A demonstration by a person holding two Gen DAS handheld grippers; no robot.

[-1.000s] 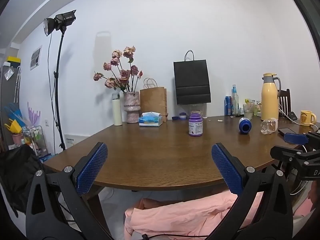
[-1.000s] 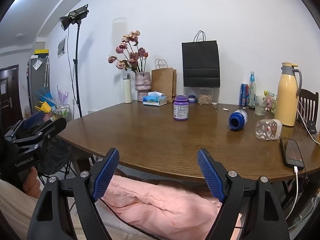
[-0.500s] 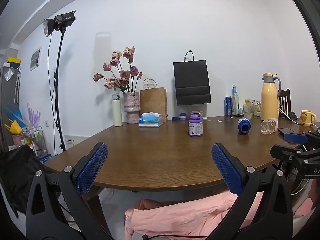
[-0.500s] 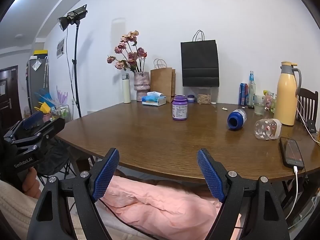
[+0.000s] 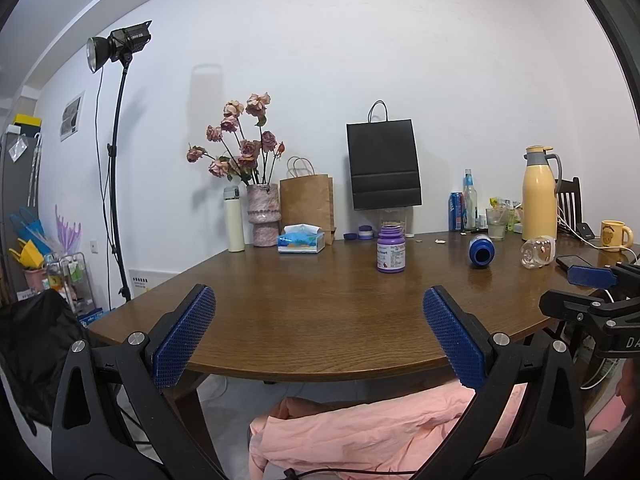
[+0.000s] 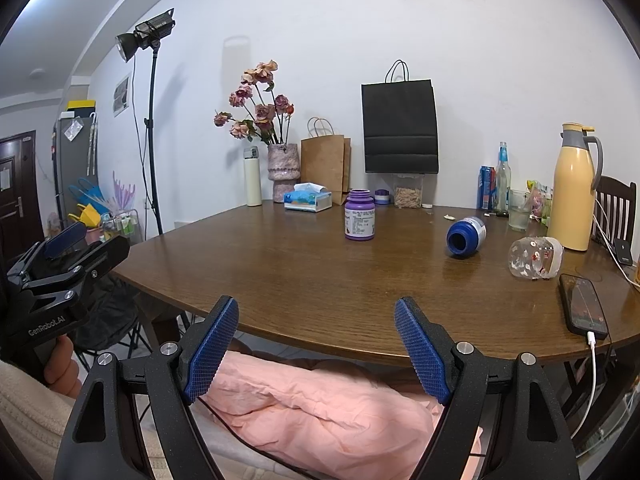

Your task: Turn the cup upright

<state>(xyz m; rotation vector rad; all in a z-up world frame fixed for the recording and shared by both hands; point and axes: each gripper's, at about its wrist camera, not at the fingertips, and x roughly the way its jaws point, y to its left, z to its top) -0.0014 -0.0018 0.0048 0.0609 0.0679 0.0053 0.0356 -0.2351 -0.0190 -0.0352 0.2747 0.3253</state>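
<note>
A clear glass cup point(image 6: 534, 258) with small printed figures lies on its side at the right of the brown table point(image 6: 320, 272); it also shows in the left wrist view point(image 5: 538, 253). My left gripper point(image 5: 318, 336) is open and empty, held before the table's near edge. My right gripper point(image 6: 316, 350) is open and empty, also before the near edge, well short of the cup. Each gripper shows at the edge of the other's view.
A blue bottle point(image 6: 466, 237) lies on its side left of the cup. A purple jar point(image 6: 359, 220) stands mid-table. A phone point(image 6: 583, 306) on a cable lies at the right edge. A yellow thermos point(image 6: 572, 188), drinks, bags, tissue box and flower vase stand at the back.
The right gripper has moved slightly forward toward the table; the left gripper view is nearly unchanged. Both stay open.
</note>
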